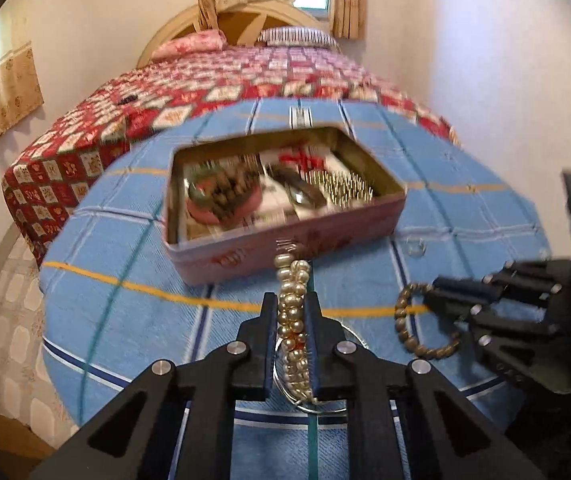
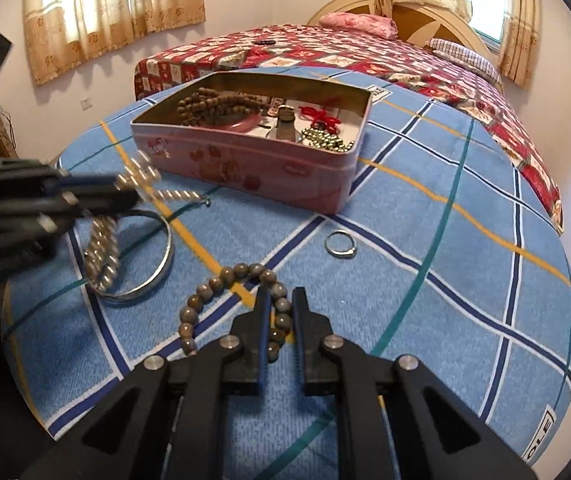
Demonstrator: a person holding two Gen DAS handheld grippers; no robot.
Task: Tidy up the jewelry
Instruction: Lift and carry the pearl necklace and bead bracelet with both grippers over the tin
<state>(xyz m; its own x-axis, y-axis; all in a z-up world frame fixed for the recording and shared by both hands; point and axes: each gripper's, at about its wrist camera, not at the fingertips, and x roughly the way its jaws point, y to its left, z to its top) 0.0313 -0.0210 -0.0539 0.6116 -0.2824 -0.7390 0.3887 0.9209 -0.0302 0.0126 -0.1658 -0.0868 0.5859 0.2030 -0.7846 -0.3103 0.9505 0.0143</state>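
Pearl bracelet [image 1: 294, 320] hangs clamped in the left gripper [image 1: 291, 312]; the right gripper [image 2: 279, 308] pinches the bead bracelet [image 2: 221, 300] beside the tin [image 2: 245, 168].

Left gripper [image 1: 291, 308] enters from 6 o'clock, angled down, its fingers [image 1: 269, 320] pinched on a pearl strand [image 1: 294, 280]. Right gripper [image 2: 279, 304], also from 6 o'clock, angled down, nearly shut, clamps a bead bracelet [image 2: 205, 292].

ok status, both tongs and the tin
Left tongs shut on pearl strand. Right tongs shut on grey bead bracelet. Pink tin open, path clear.
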